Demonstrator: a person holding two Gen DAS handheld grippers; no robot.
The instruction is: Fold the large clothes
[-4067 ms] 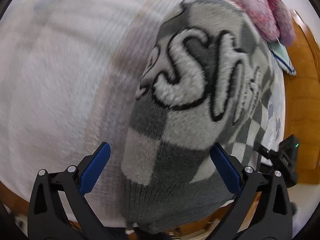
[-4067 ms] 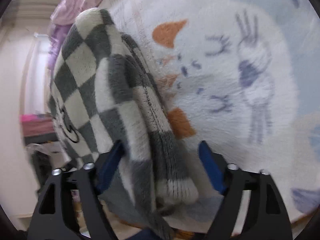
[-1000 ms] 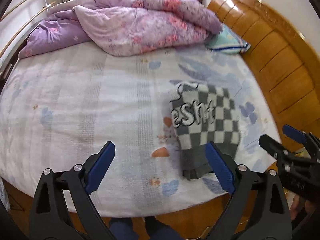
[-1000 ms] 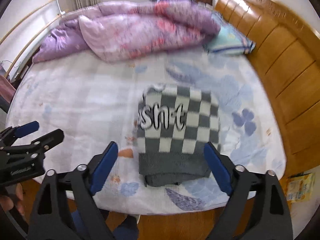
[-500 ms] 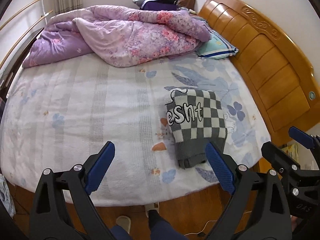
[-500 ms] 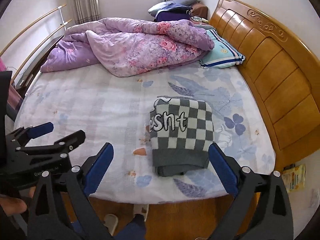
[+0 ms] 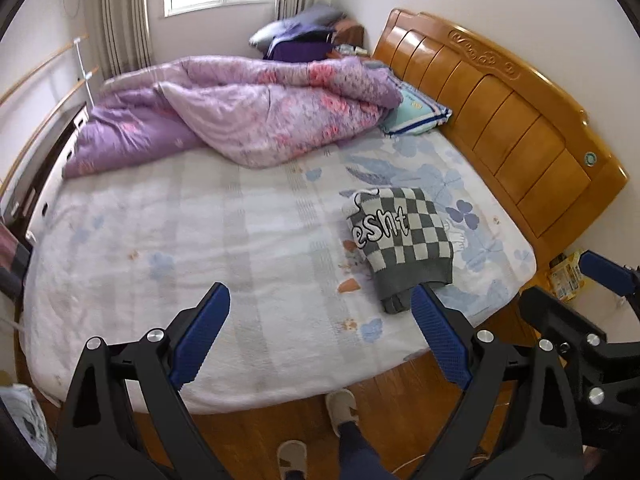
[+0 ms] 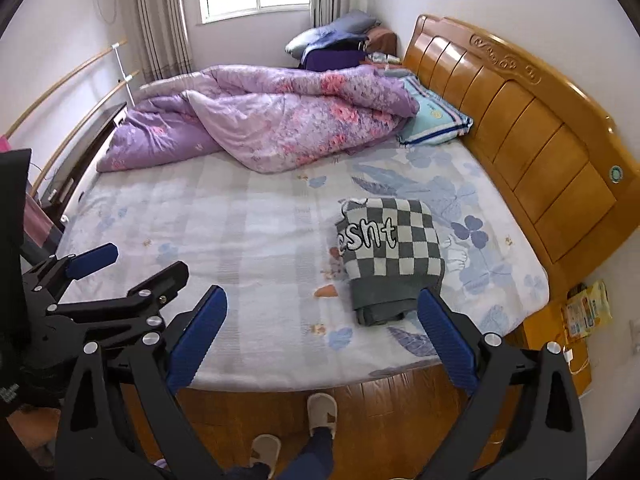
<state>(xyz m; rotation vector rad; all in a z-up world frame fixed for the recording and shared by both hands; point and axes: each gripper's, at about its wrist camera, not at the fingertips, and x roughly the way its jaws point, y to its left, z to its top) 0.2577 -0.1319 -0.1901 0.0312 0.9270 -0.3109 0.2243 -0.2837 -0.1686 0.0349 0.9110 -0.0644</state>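
A grey-and-white checkered sweater (image 7: 402, 242) with white lettering lies folded into a compact rectangle near the bed's front right corner; it also shows in the right wrist view (image 8: 390, 256). My left gripper (image 7: 320, 336) is open and empty, held back from the bed above the floor. My right gripper (image 8: 322, 338) is open and empty too, also off the bed. The left gripper shows at the left of the right wrist view (image 8: 132, 264), and the right gripper at the right edge of the left wrist view (image 7: 576, 292).
The bed (image 7: 160, 240) has a pale floral sheet. A rumpled purple quilt (image 7: 248, 116) and a teal pillow (image 7: 416, 114) lie at the far side. A wooden headboard (image 7: 512, 120) runs along the right. The person's slippered feet (image 8: 320, 412) stand on the wood floor.
Both grippers let go of the folded sweater and pulled up and back from the bed. The sweater lies still; the whole room is now in view.
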